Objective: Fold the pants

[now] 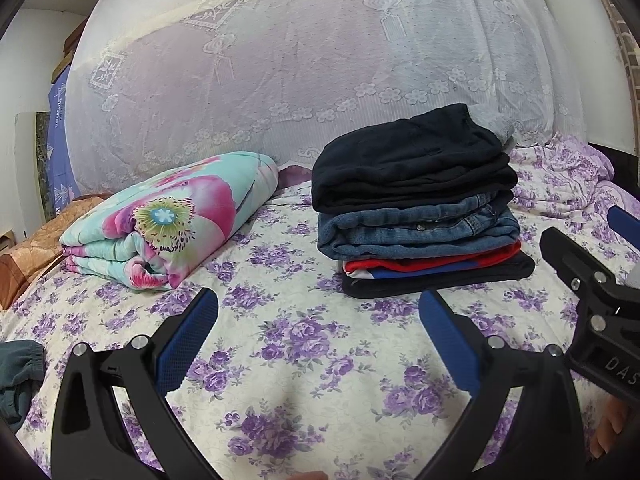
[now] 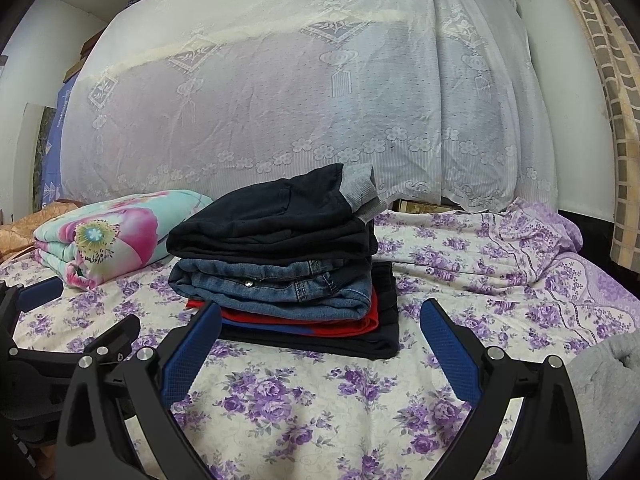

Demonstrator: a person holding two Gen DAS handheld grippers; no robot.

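On the bed (image 1: 304,344), spread with a purple-flowered sheet, a stack of folded clothes (image 1: 416,204) sits toward the far edge, near the lace-draped headboard (image 1: 280,60). Dark folded pants (image 2: 276,220) lie on top with a grey ribbed waistband showing at the back, folded blue jeans (image 2: 276,284) come under them, then a red and blue garment (image 2: 352,324), and a black piece (image 2: 360,344) lies at the bottom against the sheet. To the stack's left, apart from it, lies a folded floral quilt (image 1: 172,220) in turquoise and pink (a big poppy-like bloom faces the near edge). The left gripper (image 1: 318,324) hangs above bare sheet on the near side of the stack, its blue-padded fingers (image 1: 188,340) spread wide and grasping nothing. The right gripper (image 2: 320,332) is likewise released, fingers apart just short of the stack's near side, nothing between them. A rumpled dark teal garment (image 1: 18,376) lies at the bed's left edge, and a grey fleecy garment (image 2: 608,392) at the right edge.
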